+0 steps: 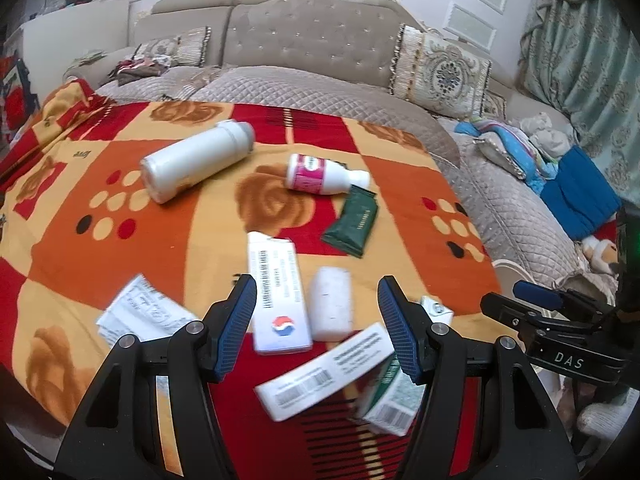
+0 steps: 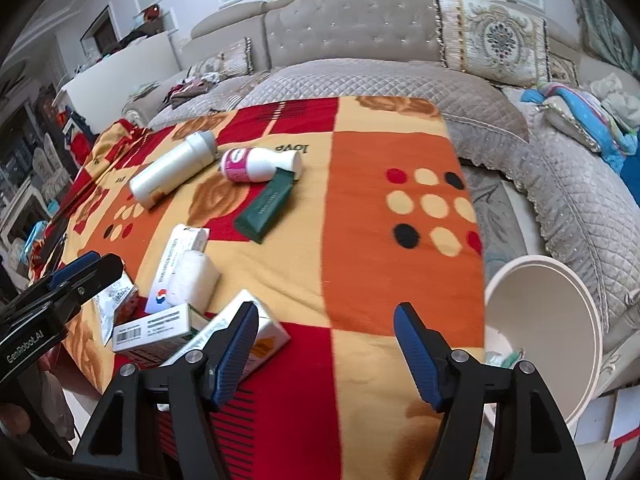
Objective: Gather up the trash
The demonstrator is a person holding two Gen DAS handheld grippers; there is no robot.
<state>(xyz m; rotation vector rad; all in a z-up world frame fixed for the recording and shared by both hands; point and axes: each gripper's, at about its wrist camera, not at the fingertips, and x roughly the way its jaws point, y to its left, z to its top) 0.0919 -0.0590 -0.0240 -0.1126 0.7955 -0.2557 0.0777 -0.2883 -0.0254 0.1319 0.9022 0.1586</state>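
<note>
Trash lies on a red, orange and yellow blanket (image 1: 120, 208): a big white bottle (image 1: 196, 160), a small pink-labelled bottle (image 1: 320, 174), a dark green packet (image 1: 352, 224), several white cartons (image 1: 278, 300) and a white foam block (image 1: 332, 304). My left gripper (image 1: 316, 292) is open and empty, hovering over the cartons. My right gripper (image 2: 326, 320) is open and empty above bare blanket (image 2: 380, 240), with the cartons (image 2: 152, 328) to its left. A cream bin (image 2: 548, 320) stands at the table's right edge.
A quilted grey sofa (image 2: 360, 76) with patterned cushions (image 2: 492, 40) runs behind and to the right of the table. Blue clothes (image 1: 576, 192) lie on its right part. The right gripper shows in the left wrist view (image 1: 560, 320), the left gripper in the right wrist view (image 2: 60, 288).
</note>
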